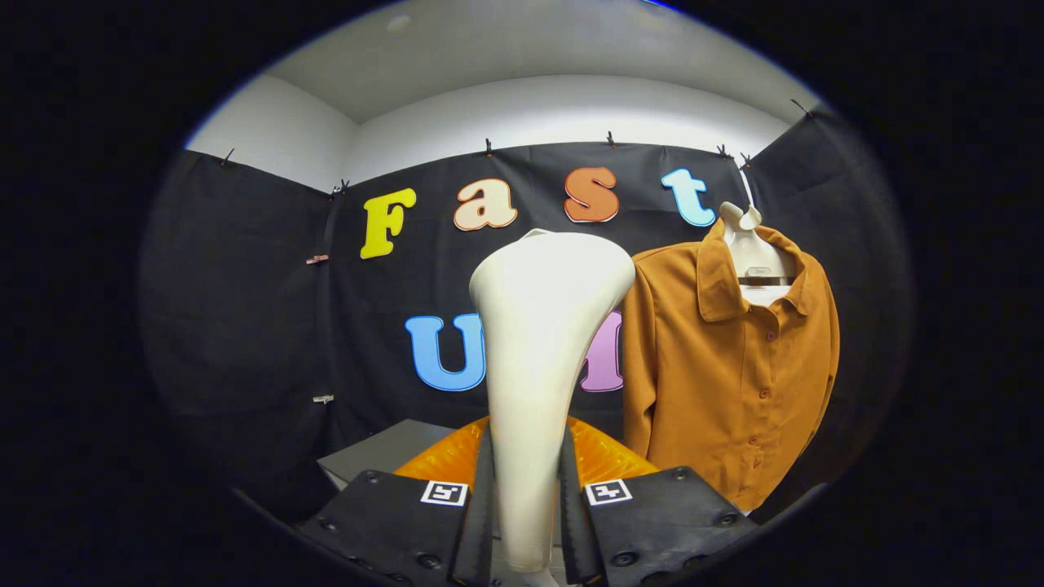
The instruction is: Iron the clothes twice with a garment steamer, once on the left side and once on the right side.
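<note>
In the gripper view, the claw point(528, 522) is clamped on the garment steamer point(538, 367); both black fingers point(481, 505) press on the narrow lower part of its cream-white body, one on each side, and each finger carries a small square marker on its block. The steamer stands upright between the fingers and widens toward its head, which is above them and covers part of the booth's black wall behind it. Just behind the fingers, low down, there is an orange translucent object point(603, 456) with a ribbed surface; what it is cannot be told. To its left side lies a grey flat surface point(383, 452), maybe a bench or a box top; this is not clear. The clothes, a brown-orange shirt point(726, 367) with a collar and a row of buttons, hangs on a white hanger point(754, 244) beyond the fingers and to the right of the steamer's head; the shirt and the steamer are apart, not touching.
</note>
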The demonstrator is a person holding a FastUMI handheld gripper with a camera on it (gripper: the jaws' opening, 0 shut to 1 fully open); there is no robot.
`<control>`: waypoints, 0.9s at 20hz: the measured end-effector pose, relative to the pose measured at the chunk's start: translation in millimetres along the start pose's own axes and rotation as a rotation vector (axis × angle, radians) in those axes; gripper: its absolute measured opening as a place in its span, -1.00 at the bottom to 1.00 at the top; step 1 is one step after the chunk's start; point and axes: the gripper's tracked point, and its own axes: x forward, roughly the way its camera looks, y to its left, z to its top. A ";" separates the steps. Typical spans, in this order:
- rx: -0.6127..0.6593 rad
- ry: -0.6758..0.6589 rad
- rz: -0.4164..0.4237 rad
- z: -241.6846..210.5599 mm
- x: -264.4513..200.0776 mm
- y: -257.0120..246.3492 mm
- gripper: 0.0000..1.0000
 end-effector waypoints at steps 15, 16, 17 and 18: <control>-0.025 -0.015 0.050 1.7 -15.5 47.7 -0.25; -0.026 -0.020 0.052 3.8 -15.4 48.7 -0.25; -0.029 -0.027 0.054 5.2 -15.9 49.8 -0.25; -0.032 -0.032 0.058 6.2 -16.7 51.2 -0.25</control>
